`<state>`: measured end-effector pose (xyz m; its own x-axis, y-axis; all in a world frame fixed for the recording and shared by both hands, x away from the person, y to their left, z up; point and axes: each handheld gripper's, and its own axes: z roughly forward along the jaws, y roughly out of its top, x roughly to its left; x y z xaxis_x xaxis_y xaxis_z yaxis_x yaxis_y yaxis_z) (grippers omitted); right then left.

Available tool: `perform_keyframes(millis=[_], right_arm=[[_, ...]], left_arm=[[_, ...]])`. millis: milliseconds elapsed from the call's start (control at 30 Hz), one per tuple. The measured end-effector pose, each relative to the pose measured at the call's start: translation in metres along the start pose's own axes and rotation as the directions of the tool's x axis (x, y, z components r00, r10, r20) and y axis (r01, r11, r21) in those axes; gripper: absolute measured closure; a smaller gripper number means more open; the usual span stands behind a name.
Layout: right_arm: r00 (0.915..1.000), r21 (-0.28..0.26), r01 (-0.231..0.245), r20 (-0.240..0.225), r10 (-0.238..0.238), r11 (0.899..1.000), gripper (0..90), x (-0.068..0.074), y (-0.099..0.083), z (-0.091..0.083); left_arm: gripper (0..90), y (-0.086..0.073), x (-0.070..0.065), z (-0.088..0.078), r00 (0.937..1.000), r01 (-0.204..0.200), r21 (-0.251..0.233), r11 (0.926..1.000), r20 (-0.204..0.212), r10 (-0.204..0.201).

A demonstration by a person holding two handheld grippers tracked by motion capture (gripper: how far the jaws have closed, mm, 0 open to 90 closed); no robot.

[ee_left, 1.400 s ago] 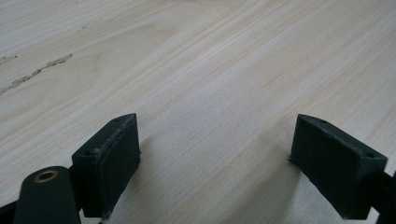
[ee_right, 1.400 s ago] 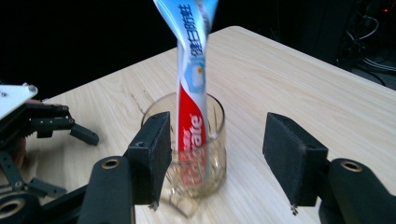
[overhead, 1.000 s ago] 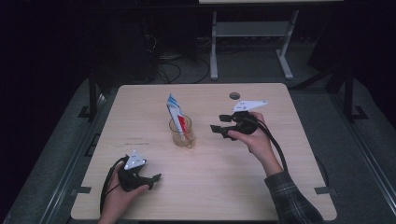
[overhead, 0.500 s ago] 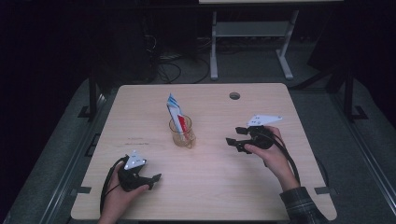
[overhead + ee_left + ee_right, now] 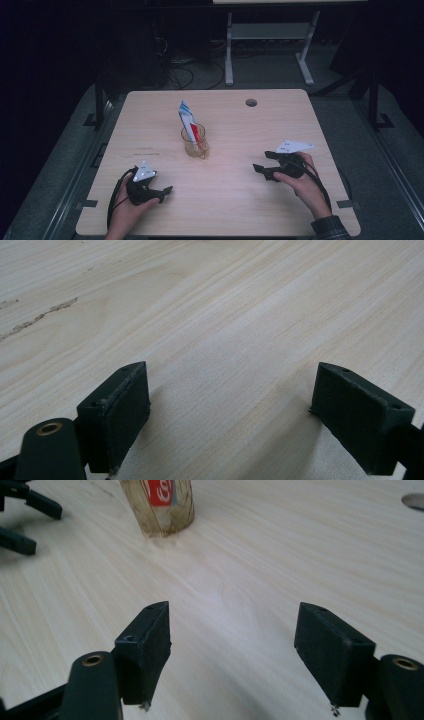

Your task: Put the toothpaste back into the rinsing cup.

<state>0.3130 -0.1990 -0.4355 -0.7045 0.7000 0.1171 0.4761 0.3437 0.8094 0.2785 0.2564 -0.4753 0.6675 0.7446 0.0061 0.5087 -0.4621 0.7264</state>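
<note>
Plainly, both tools sit low over the worktop (image 5: 300,107) with nothing in them. The glass cup (image 5: 196,143) stands upright near the middle of the worktop, a little toward the far edge, and a white, blue-striped tube (image 5: 186,120) leans in it with its top poking out above the rim, alongside something red; the cup's wall is what props the tube at that tilt.

The right tool (image 5: 263,169) lies near the right edge, toward the near side, well apart from the cup and pointing across at it. Its jaws have just been opening and stand spread wide, with bare wood between them; in the right gripper view (image 5: 232,650) the cup's base (image 5: 162,507) shows farther off beyond the jaws. I judge that the wide spread and the distance mean this hand is done with the cup for now and is settling toward a rest.

The left tool (image 5: 162,192) lies near the near-left corner, also well clear of the cup. Its jaws are spread too, and the left gripper view (image 5: 230,405) shows plain wood between the pads (image 5: 125,410). Held this low and to the side, it looks parked, leaving the middle free around the cup.
</note>
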Motion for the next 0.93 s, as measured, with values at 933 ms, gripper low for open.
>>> perform_keyframes(millis=[933], right_arm=[[0.9949, 0.133, 0.033, 0.090, -0.045, 0.991, 16.9, 0.010, -0.068, -0.014]], left_arm=[[13.2, 0.000, 0.000, 0.000, 0.9999, 0.010, 0.001, 1.0000, -0.011, -0.010]])
